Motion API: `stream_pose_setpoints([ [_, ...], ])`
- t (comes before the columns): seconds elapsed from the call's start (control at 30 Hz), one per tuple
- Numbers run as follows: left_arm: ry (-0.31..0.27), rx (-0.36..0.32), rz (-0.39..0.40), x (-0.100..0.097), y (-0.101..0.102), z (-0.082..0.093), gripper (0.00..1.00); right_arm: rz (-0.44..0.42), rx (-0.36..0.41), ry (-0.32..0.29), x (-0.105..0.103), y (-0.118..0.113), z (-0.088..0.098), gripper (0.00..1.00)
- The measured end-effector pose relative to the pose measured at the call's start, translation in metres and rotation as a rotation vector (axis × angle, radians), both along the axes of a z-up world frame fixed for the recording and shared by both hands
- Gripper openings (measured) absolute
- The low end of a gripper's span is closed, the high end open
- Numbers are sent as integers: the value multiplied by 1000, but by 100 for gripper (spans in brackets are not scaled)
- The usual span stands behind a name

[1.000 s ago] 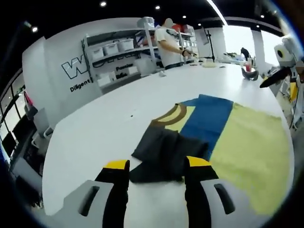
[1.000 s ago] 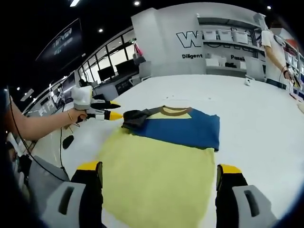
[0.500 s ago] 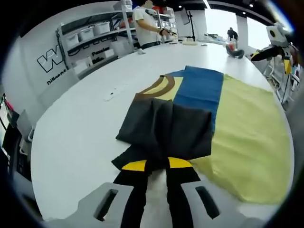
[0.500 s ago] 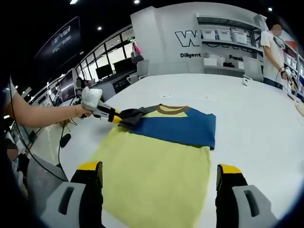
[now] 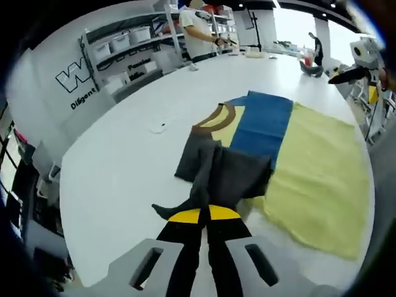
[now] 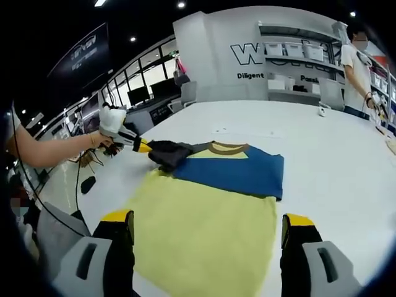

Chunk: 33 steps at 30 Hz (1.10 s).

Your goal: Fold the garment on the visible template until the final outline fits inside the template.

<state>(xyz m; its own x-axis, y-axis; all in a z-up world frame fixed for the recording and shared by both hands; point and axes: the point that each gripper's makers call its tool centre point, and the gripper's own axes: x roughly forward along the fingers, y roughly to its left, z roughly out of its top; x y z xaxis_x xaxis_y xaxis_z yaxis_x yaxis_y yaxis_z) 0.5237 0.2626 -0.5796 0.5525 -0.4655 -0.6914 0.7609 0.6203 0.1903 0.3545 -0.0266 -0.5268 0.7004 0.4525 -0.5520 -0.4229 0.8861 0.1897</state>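
Note:
The garment lies flat on the white table (image 5: 124, 167): a yellow body (image 5: 315, 154), a blue chest band (image 5: 263, 127), a brown collar (image 5: 213, 117) and a dark grey sleeve (image 5: 229, 176). My left gripper (image 5: 204, 215) is shut on the sleeve's tip, which is drawn out toward the camera. In the right gripper view, a hand holds that left gripper (image 6: 143, 146) at the sleeve (image 6: 166, 153), left of the collar. My right gripper (image 6: 207, 219) stands wide open over the yellow hem end (image 6: 210, 229), holding nothing. It also appears far right in the left gripper view (image 5: 346, 74).
A person (image 5: 201, 31) stands at the table's far side by shelves with white bins (image 5: 117, 43). A small white object (image 5: 159, 127) lies on the table left of the garment. The table edge (image 5: 68, 223) runs close on the left.
My left gripper went from open to shut on the grey sleeve, then drew it outward, away from the shirt body, so the sleeve is stretched narrower. My right gripper stayed open.

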Motion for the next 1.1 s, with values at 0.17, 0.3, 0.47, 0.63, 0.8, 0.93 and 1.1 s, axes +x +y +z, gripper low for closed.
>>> stream_pose_setpoints([
  [0.17, -40, 91, 41, -1, 25, 14, 1, 5, 0, -13, -1, 1, 5, 98],
  [0.3, 35, 101, 136, -17, 54, 29, 2, 18, 7, -21, -4, 7, 9, 98],
  [0.47, 125, 180, 282, -32, 97, 37, 5, 41, 12, -32, -8, 15, 13, 98],
  [0.63, 76, 213, 342, -25, 125, 37, 6, 49, 12, -31, -11, 19, 14, 98],
  [0.8, 46, 223, 457, -29, 166, 40, 21, 44, 4, -37, -12, 18, 17, 98],
  [0.93, 68, 139, 540, -39, 183, 35, 32, 46, 4, -34, -13, 20, 16, 98],
  [1.1, 66, 53, 649, -48, 202, 29, 42, 49, 6, -31, -14, 25, 15, 99],
])
